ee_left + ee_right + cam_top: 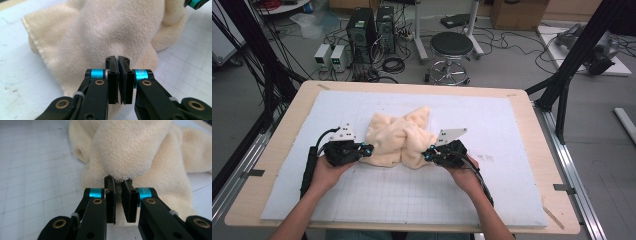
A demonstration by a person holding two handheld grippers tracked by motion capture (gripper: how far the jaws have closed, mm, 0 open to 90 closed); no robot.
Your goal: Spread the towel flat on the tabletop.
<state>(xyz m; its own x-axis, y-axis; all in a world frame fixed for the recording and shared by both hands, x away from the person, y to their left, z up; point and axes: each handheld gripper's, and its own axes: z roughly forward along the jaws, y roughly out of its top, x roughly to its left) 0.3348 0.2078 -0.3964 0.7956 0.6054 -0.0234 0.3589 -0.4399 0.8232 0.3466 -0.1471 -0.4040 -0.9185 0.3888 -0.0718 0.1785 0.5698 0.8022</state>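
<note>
On the white mat (512, 195), mid-table, a cream towel (399, 137) lies bunched, folds crossing over each other. Left gripper (364, 148) sits at the towel's left edge — jaws pressed nearly together, tips against the fabric; whether cloth is pinched between them cannot be told. Right gripper (428, 154) is at the near right edge — jaws clamped on a fold of towel, cloth visible between them.

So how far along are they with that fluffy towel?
Early or midway, I'd judge. The cream towel lies bunched, with flaps crossed over its middle, on the white mat. In hand: the left gripper and right gripper each pinch a near edge. Left: smoothing it into a neat fold.
</note>
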